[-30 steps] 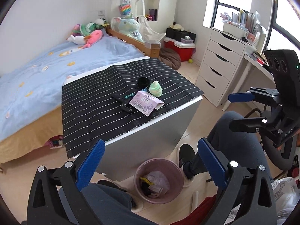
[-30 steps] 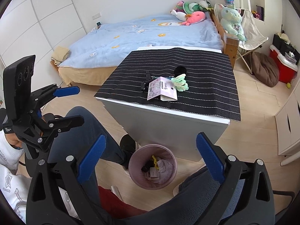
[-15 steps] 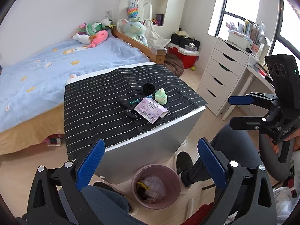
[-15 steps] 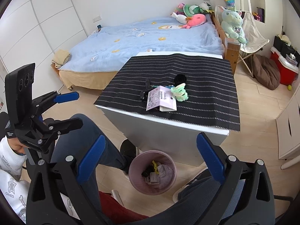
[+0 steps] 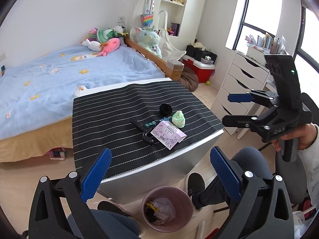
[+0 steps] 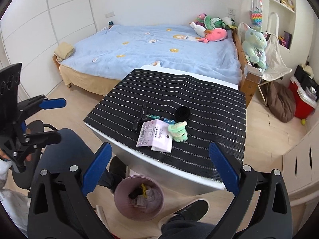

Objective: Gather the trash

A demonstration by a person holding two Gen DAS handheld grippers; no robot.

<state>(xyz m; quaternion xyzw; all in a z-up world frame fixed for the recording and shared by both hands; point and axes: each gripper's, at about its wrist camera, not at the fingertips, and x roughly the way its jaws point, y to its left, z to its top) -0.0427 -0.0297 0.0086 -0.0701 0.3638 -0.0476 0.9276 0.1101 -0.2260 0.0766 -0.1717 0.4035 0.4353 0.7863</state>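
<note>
A pink paper box (image 5: 168, 135) (image 6: 155, 135), a green crumpled wad (image 5: 178, 119) (image 6: 178, 131), a black round lump (image 5: 165, 109) (image 6: 182, 114), a black clip-like tool (image 5: 144, 132) (image 6: 140, 117) and a teal pen (image 5: 152, 123) lie near the front edge of a black striped mat (image 5: 111, 115) (image 6: 199, 99) on a white table. A pink bin (image 5: 167, 209) (image 6: 139, 198) with trash stands on the floor below. My left gripper (image 5: 159, 171) (image 6: 50, 119) and right gripper (image 6: 159, 169) (image 5: 229, 107) are open and empty, held short of the table.
A blue bed (image 5: 59, 79) with plush toys stands behind the table. A white drawer unit (image 5: 243, 79) is at the right. The person's legs and shoes (image 5: 196, 183) flank the bin. A red cooler (image 5: 201, 69) and brown cushion sit beyond.
Both grippers have risen and tilted up, so the table sits lower and nearer in view. Both stay open and empty. Objects on the mat have not moved.
</note>
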